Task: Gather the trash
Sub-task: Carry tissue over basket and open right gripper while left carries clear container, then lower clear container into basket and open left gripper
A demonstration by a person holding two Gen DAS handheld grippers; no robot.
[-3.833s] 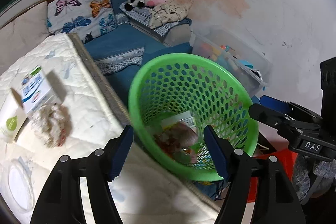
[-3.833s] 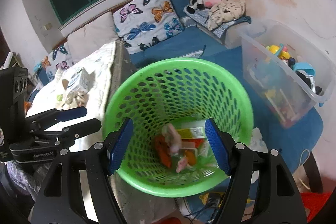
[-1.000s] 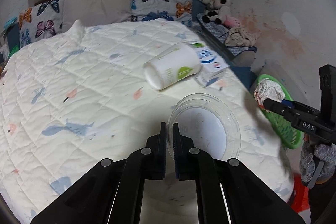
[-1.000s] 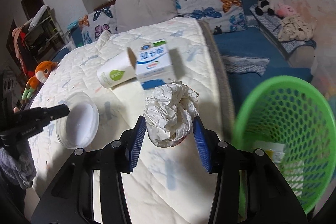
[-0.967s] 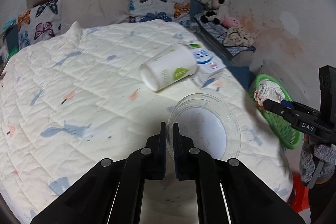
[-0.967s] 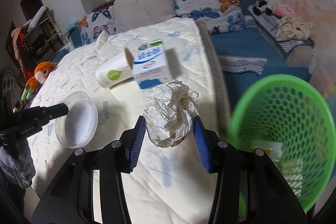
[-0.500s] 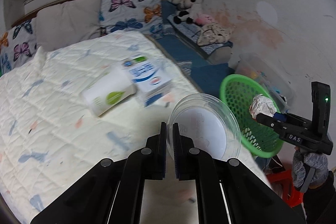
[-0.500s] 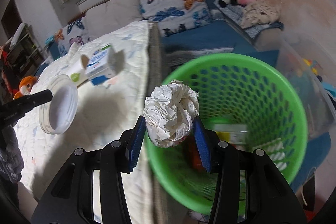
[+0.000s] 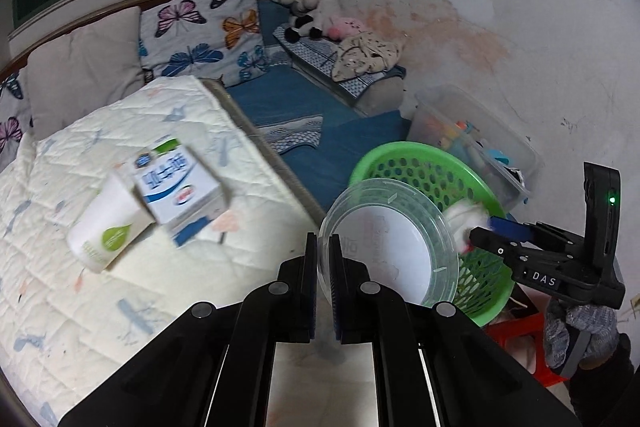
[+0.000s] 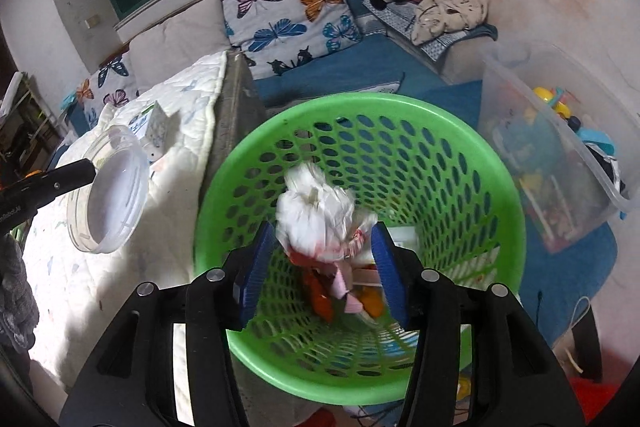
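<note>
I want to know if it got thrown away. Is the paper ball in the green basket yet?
Nearly. The paper ball is over the green basket, blurred, between the open right claw.

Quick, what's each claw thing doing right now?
Left gripper: shut on the clear plastic lid.
Right gripper: open, crumpled paper ball blurred between its fingers.

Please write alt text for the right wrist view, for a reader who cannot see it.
The right gripper, jaws open, is above a green basket of trash, a crumpled paper ball blurred between its fingers. At left, the left gripper holds a clear plastic lid.
</note>
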